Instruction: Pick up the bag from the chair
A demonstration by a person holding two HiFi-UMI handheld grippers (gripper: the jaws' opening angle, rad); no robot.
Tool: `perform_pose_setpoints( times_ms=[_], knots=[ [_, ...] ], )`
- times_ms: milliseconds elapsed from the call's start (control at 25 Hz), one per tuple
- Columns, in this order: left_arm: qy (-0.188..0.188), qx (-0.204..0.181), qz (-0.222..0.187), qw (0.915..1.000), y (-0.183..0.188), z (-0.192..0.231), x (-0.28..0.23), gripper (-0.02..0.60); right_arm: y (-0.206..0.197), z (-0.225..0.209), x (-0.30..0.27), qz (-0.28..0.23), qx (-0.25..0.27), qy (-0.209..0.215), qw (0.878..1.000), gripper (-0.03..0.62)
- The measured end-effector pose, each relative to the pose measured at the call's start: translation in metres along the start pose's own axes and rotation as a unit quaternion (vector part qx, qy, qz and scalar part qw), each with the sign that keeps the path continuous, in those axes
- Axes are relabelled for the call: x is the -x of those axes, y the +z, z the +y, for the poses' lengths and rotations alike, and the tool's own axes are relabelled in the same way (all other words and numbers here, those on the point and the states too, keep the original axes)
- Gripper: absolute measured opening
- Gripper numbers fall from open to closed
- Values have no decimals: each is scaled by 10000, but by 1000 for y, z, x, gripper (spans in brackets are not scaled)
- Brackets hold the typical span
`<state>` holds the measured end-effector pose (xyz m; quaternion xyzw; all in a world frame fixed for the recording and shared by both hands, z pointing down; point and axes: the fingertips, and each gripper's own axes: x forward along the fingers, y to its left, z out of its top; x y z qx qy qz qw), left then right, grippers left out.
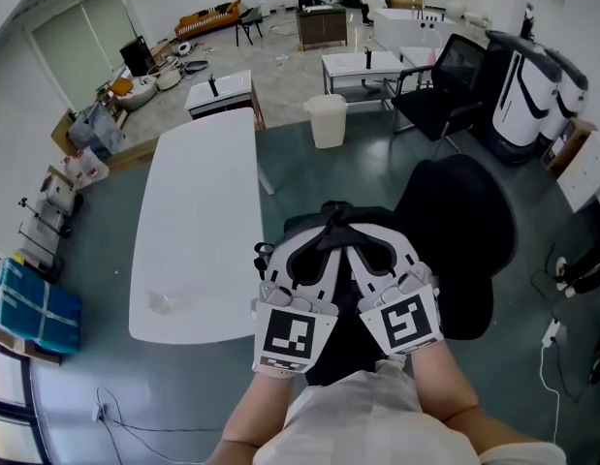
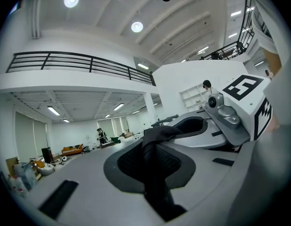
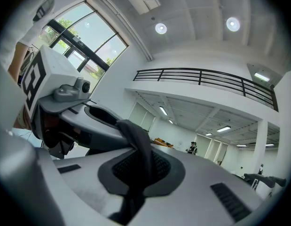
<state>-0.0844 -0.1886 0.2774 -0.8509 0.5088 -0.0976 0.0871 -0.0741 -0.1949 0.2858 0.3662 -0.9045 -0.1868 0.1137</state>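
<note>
- Left gripper [image 1: 314, 252] and right gripper [image 1: 369, 252] sit side by side, bodies nearly touching, just in front of the person's chest in the head view.
- Both point out level across the room.
- Left gripper view: the fingers [image 2: 79, 182] are closed onto a black strap [image 2: 155, 173]. The webbing runs down the slot between them and bunches up over the tips.
- Right gripper view: its fingers [image 3: 216, 173] are likewise pinched on the strap [image 3: 138, 147], which stands up in a fold above the pads.
- Each gripper view shows the other gripper close alongside, marker cube up.
- The strap peaks between the two sets of tips in the head view [image 1: 334, 216].
- The bag [image 1: 331, 352] is black and lies directly under the grippers, mostly covered by them. Dark fabric shows between the two marker cubes and around the tips.
- The chair [image 1: 466, 250] is a black office type. Its round seat is just to the right of the bag.
- Black on black, so I cannot tell whether the bag touches the seat.
- A long white desk [image 1: 198, 221] lies to the left of the bag.
- A pale waste bin [image 1: 327, 121] stands on the floor further off, past the end of the desk.
</note>
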Motion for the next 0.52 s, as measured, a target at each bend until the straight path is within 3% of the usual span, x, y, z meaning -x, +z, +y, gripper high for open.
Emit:
perform_pose_setpoints(
  times_ms=[520],
  knots=[
    [-35,56,-88,9999,2,-13,7,61,0,5,14,6,41,-4,10000,23]
  ],
)
